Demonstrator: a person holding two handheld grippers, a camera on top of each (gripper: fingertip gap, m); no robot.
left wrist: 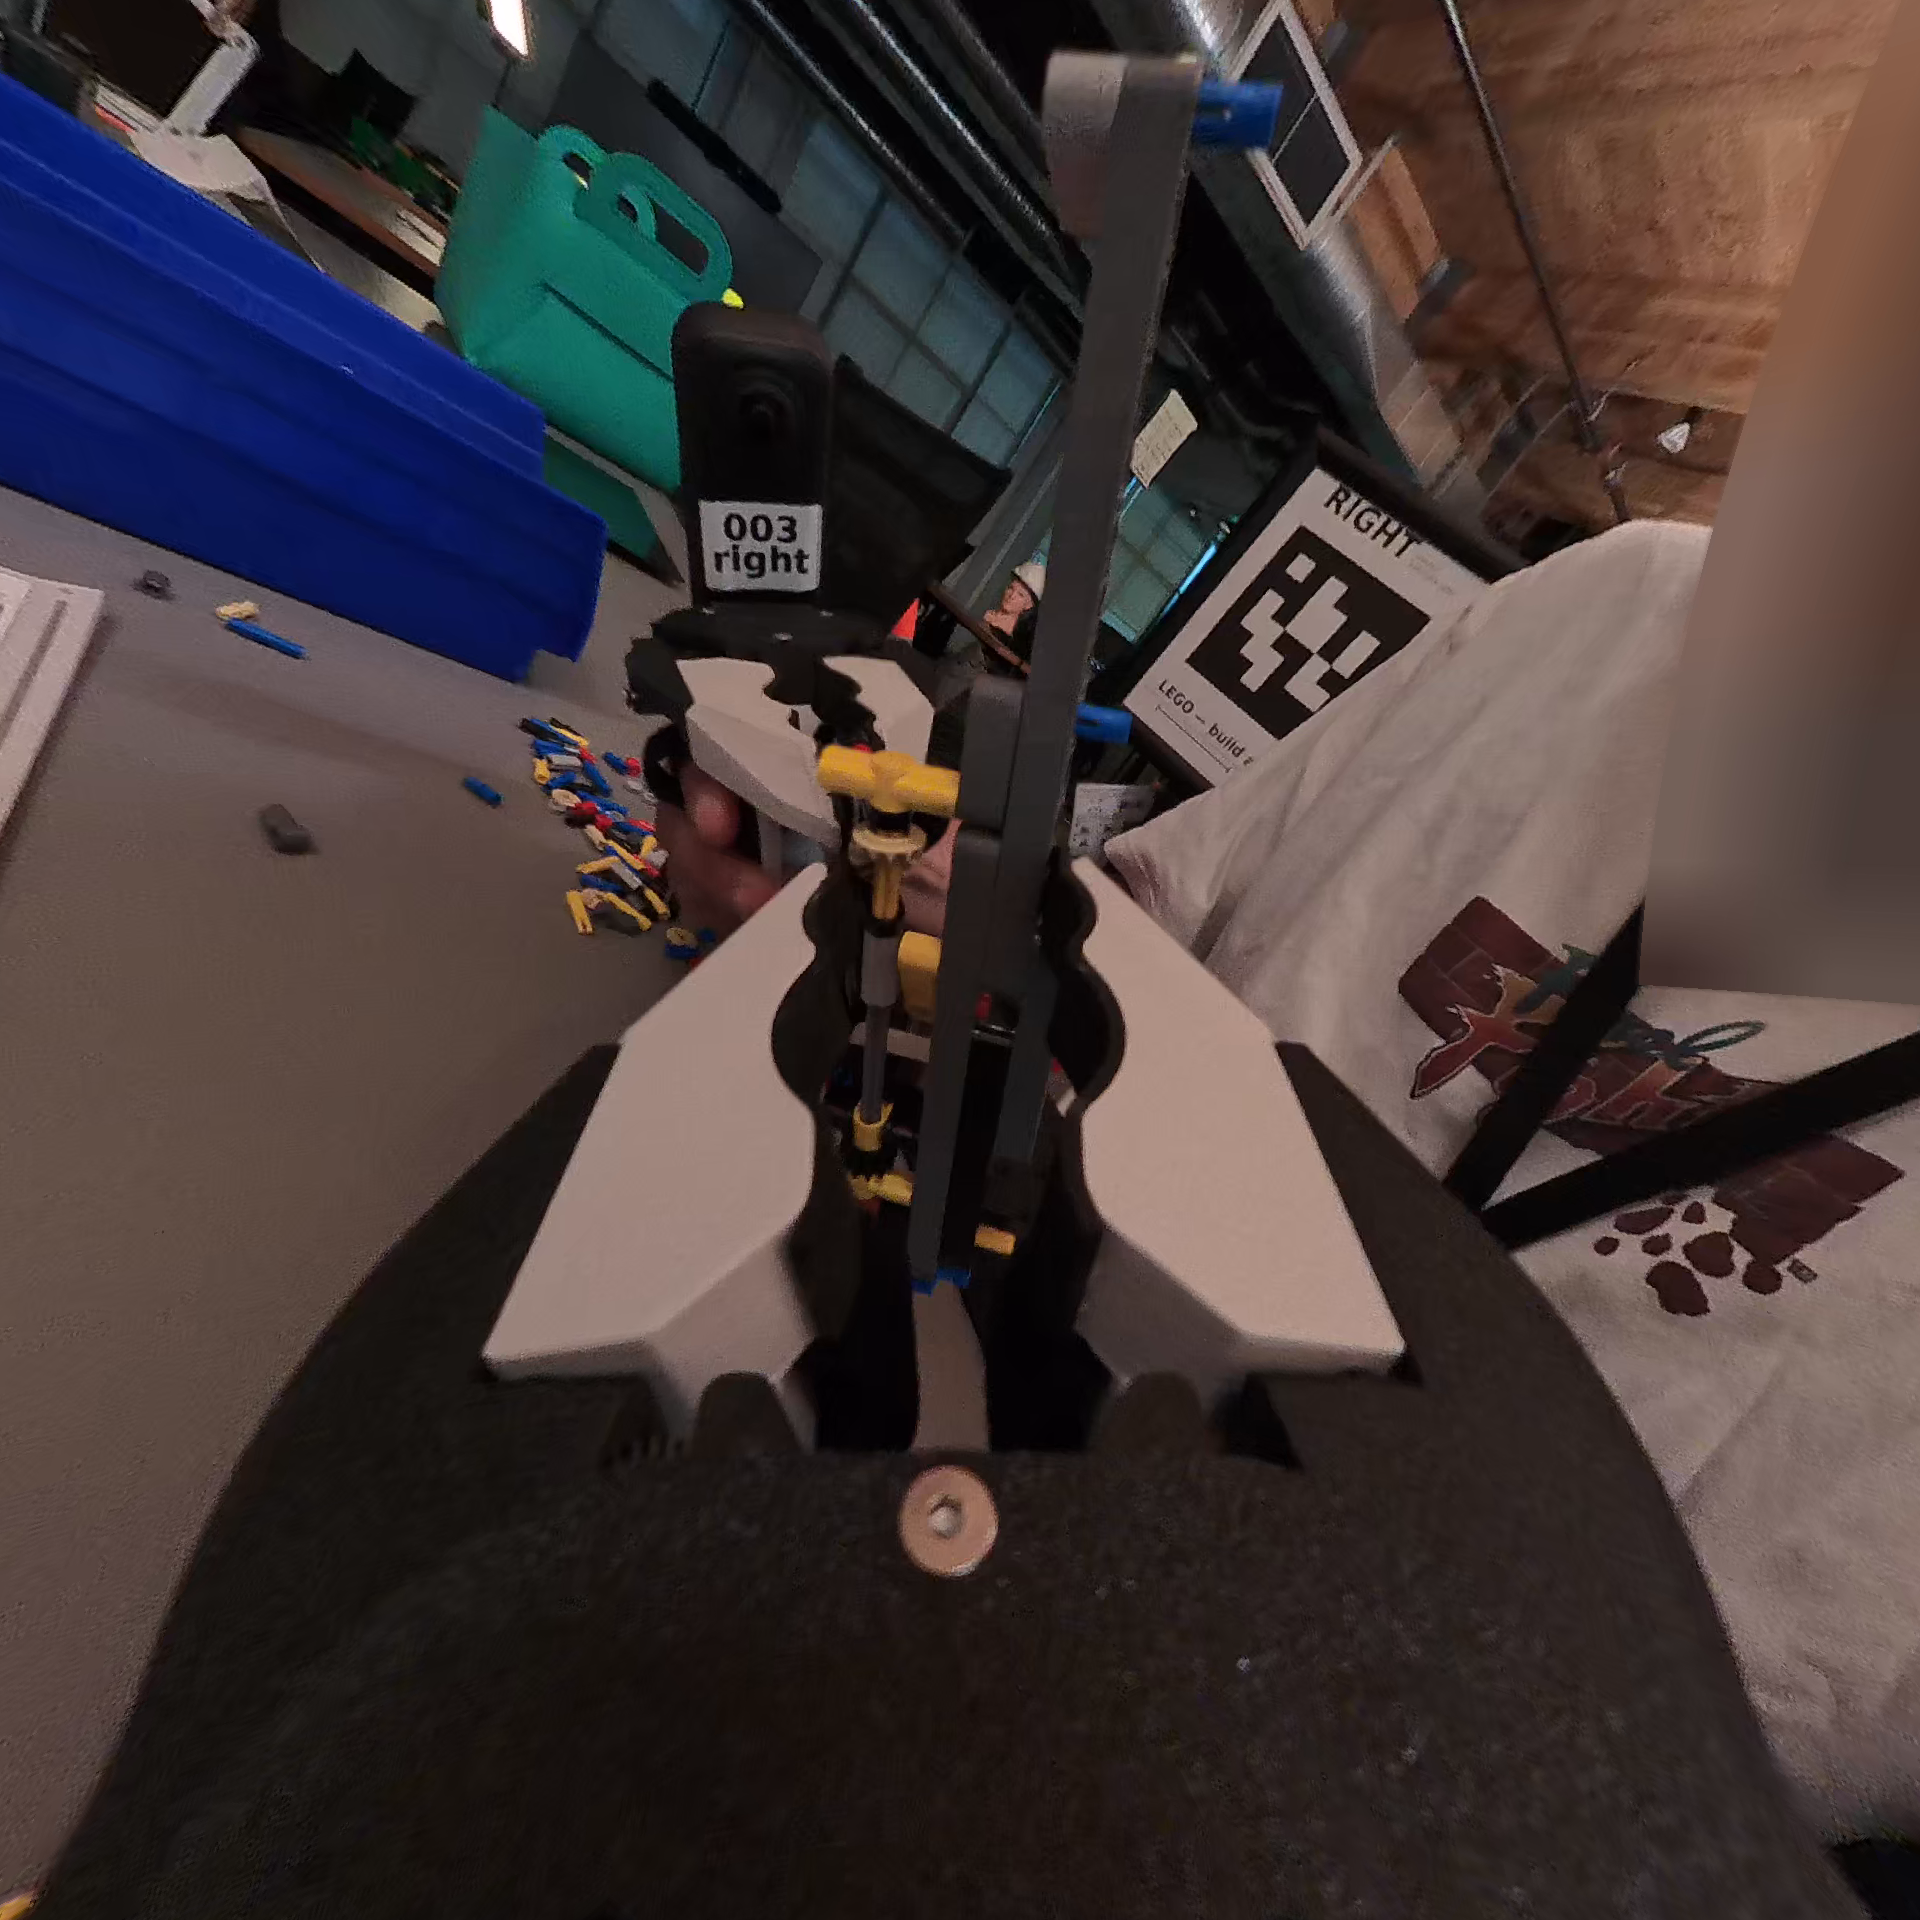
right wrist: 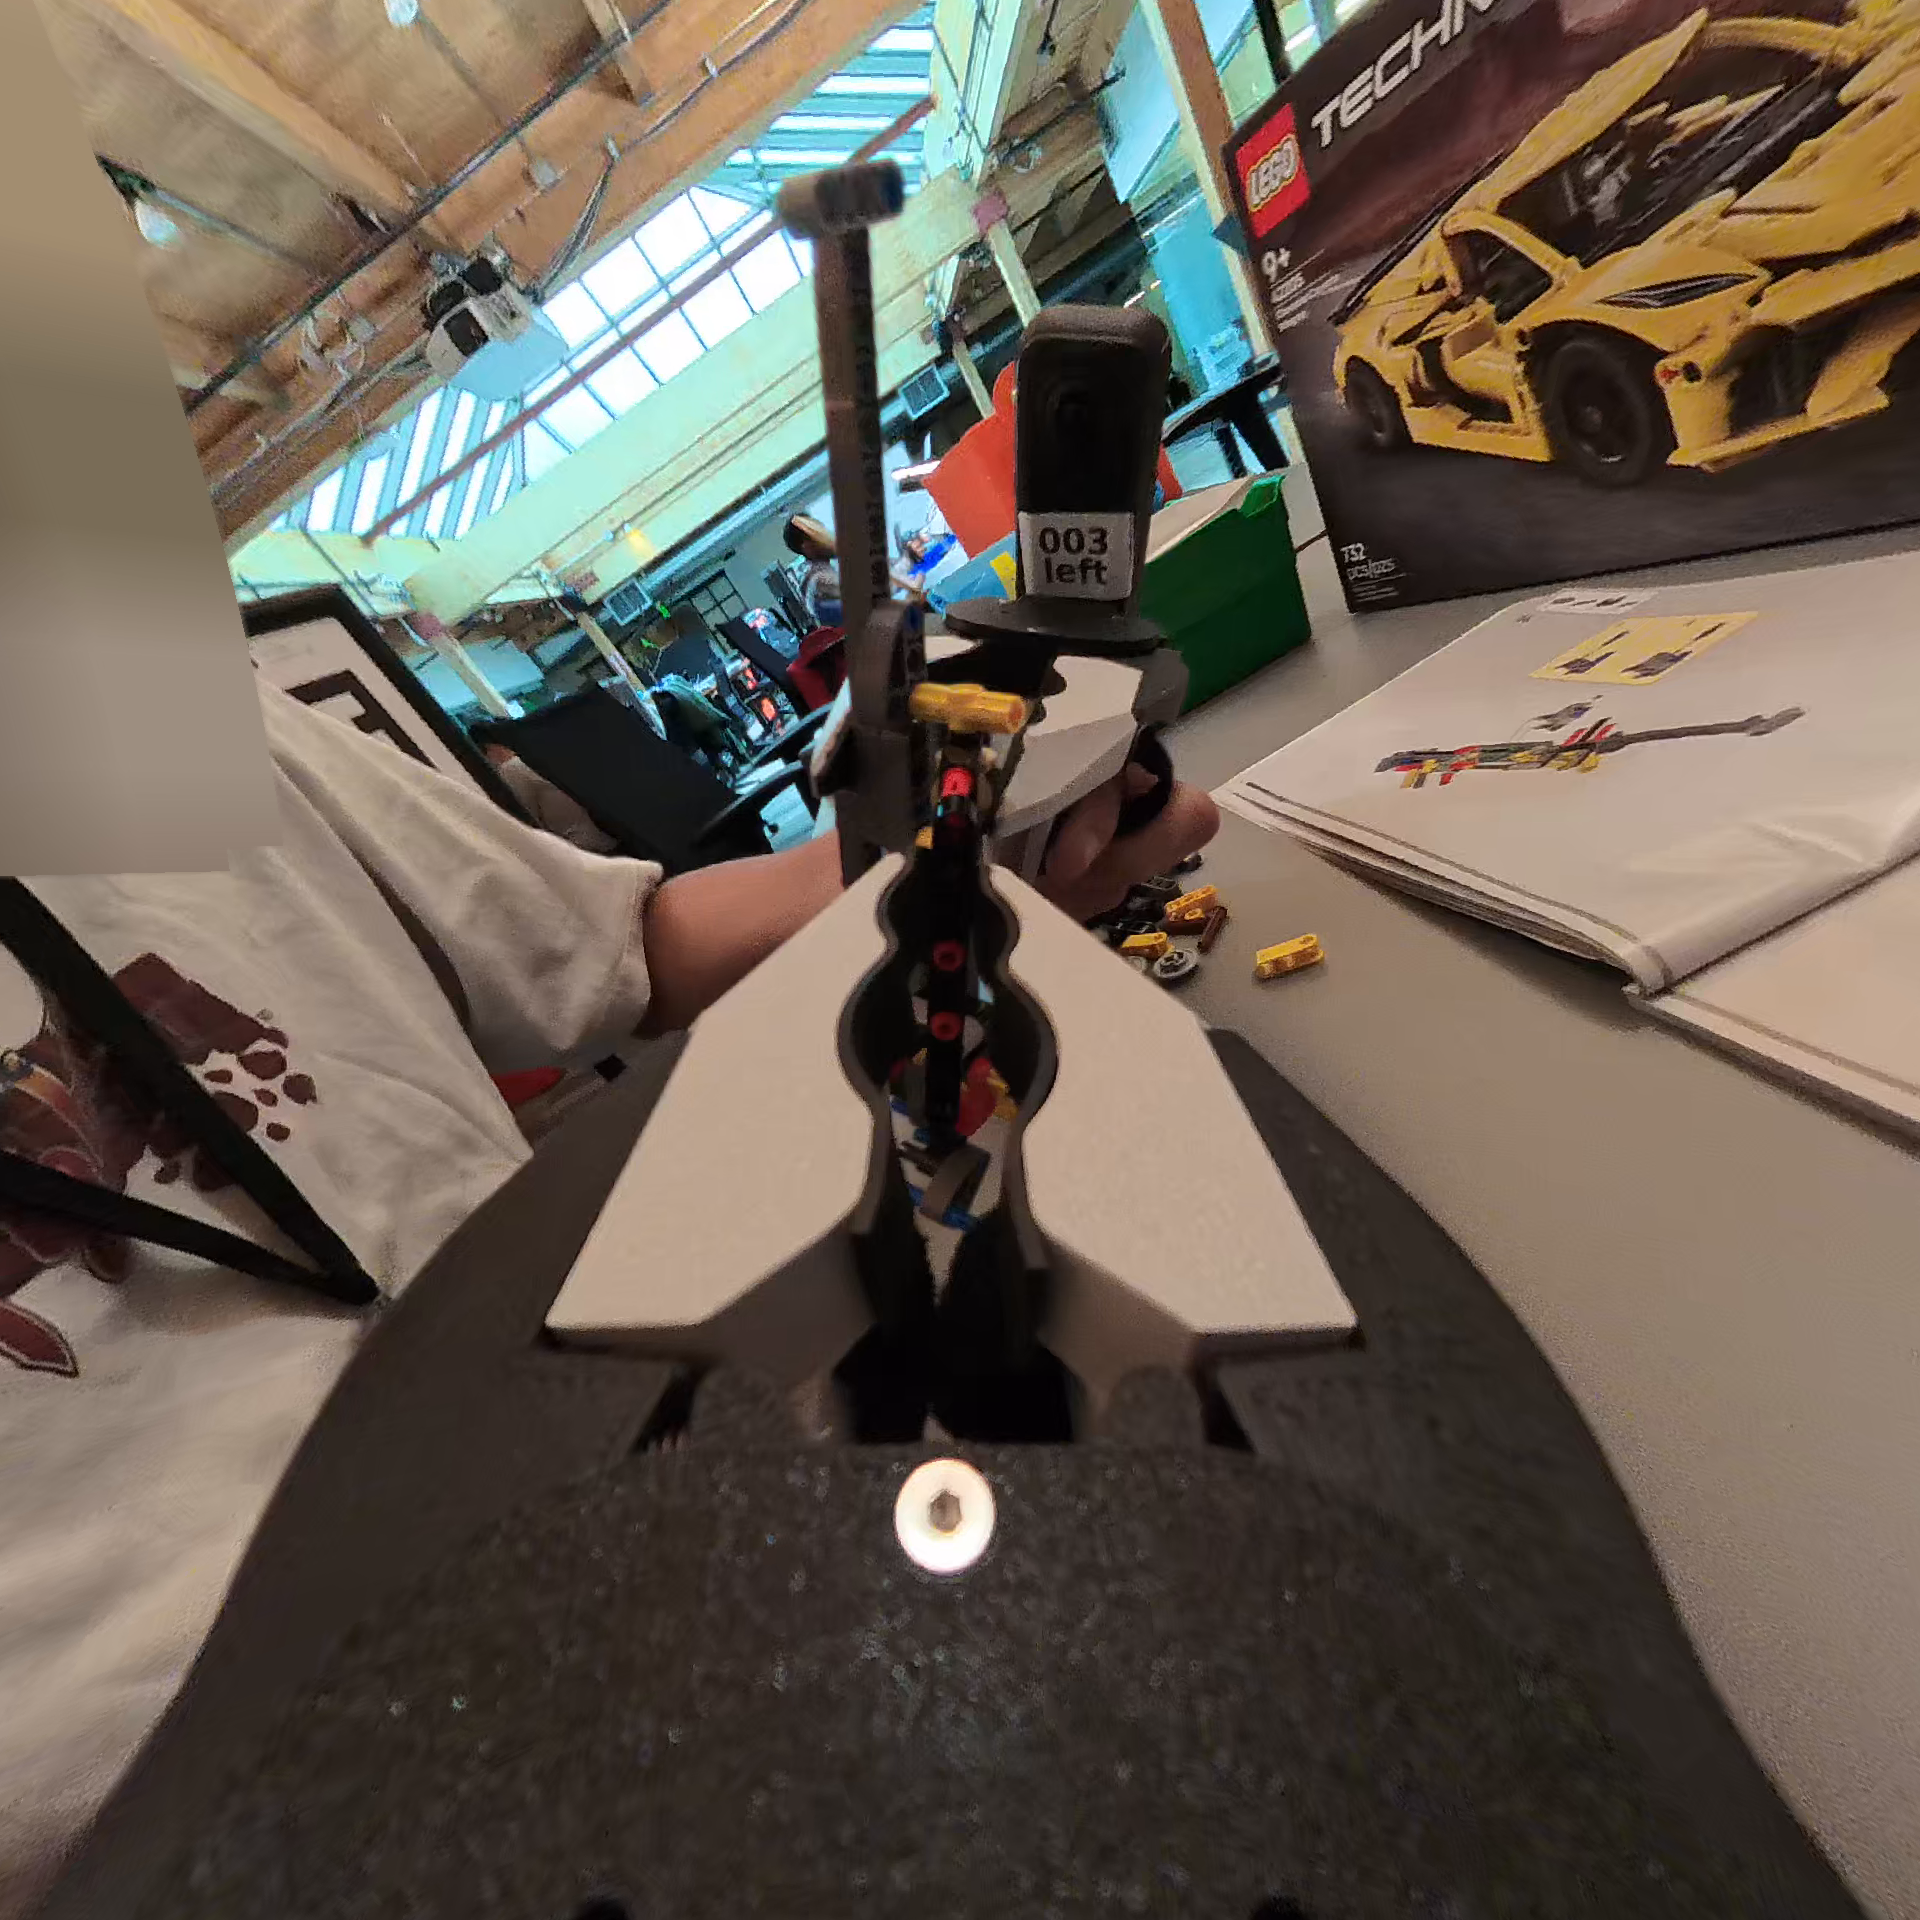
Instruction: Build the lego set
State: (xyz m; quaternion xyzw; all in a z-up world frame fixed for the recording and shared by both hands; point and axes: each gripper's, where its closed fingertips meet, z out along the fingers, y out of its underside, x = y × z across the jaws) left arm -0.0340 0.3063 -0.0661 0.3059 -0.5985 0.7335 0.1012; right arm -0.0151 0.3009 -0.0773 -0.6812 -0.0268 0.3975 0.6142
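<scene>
Grey beams of the lego assembly [left wrist: 1101,520] are held aloft above the surface [left wrist: 260,1039], pinched between the left gripper [left wrist: 940,1049] and right gripper [right wrist: 940,1039]. Uneven squeezing risks twisting pinned joints apart.

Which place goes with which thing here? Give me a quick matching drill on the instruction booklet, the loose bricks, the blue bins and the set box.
Things:
1. instruction booklet
2. loose bricks
3. blue bins
4. set box

Places:
A. stacked at the table's far left, left wrist view
B. standing upright behind the open pages
C. lying open on the table
D. scattered in a pile on the table

Pairs: 1-C, 2-D, 3-A, 4-B
</scene>
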